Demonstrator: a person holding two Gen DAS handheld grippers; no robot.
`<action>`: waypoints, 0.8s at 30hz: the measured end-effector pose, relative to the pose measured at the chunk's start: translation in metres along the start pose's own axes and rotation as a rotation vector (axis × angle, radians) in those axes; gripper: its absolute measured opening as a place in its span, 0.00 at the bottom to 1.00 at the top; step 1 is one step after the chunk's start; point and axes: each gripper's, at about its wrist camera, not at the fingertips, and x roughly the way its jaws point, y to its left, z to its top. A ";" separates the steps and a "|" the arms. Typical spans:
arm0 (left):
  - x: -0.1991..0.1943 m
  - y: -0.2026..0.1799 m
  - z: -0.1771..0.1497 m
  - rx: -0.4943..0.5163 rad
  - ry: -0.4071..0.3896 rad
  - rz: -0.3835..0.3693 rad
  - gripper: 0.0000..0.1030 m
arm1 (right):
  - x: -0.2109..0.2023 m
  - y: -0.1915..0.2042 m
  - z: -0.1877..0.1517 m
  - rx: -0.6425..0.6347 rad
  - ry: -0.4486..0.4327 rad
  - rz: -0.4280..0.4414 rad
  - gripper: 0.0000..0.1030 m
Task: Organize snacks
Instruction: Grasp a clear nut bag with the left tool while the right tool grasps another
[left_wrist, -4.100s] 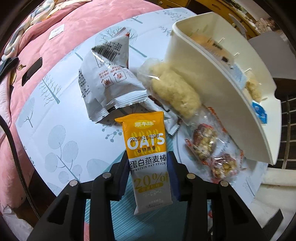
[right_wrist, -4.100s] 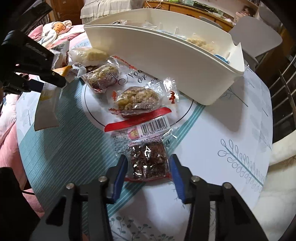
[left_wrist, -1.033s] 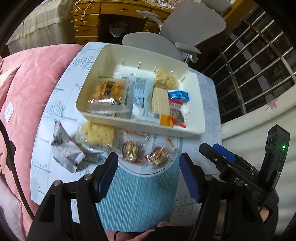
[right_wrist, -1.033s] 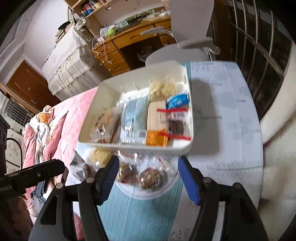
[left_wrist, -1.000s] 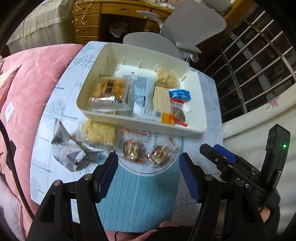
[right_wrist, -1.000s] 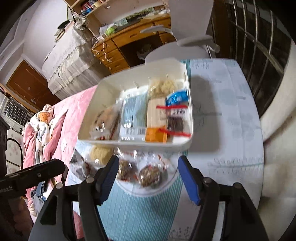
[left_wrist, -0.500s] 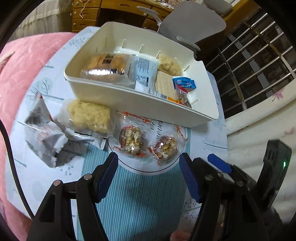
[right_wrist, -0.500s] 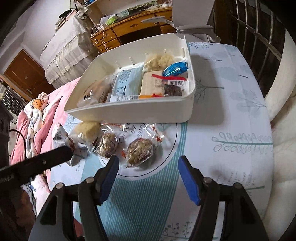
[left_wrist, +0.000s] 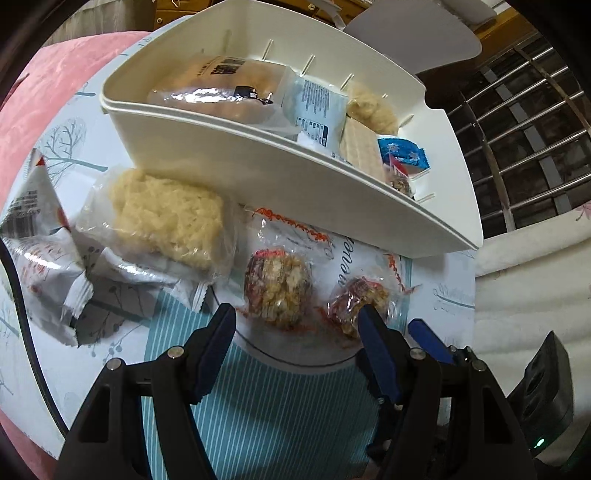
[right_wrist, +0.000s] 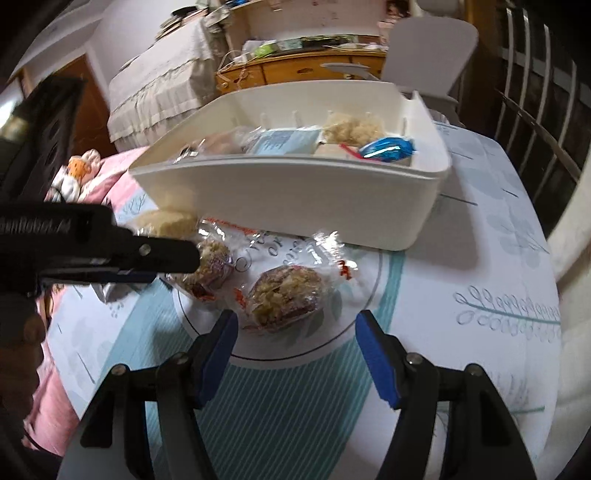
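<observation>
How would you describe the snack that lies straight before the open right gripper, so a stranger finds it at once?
Start at the big white bin on the round table. In front of its near wall lie two round nut clusters in clear wrappers with red print. The wanted one lies nearer the bin's blue-candy end, apart from its twin beside the left gripper.

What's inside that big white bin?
The white bin holds a bread packet, a pale blue packet, a wafer pack and a blue candy. Its near wall hides anything lower.
</observation>
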 end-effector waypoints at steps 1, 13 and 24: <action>0.002 0.000 0.002 -0.002 -0.002 0.007 0.65 | 0.003 0.001 0.000 -0.008 0.001 -0.001 0.64; 0.030 -0.003 0.020 0.043 0.067 0.140 0.64 | 0.025 0.006 0.002 -0.046 -0.022 0.011 0.64; 0.049 -0.010 0.027 0.070 0.108 0.176 0.53 | 0.036 0.011 0.005 -0.088 -0.041 0.006 0.64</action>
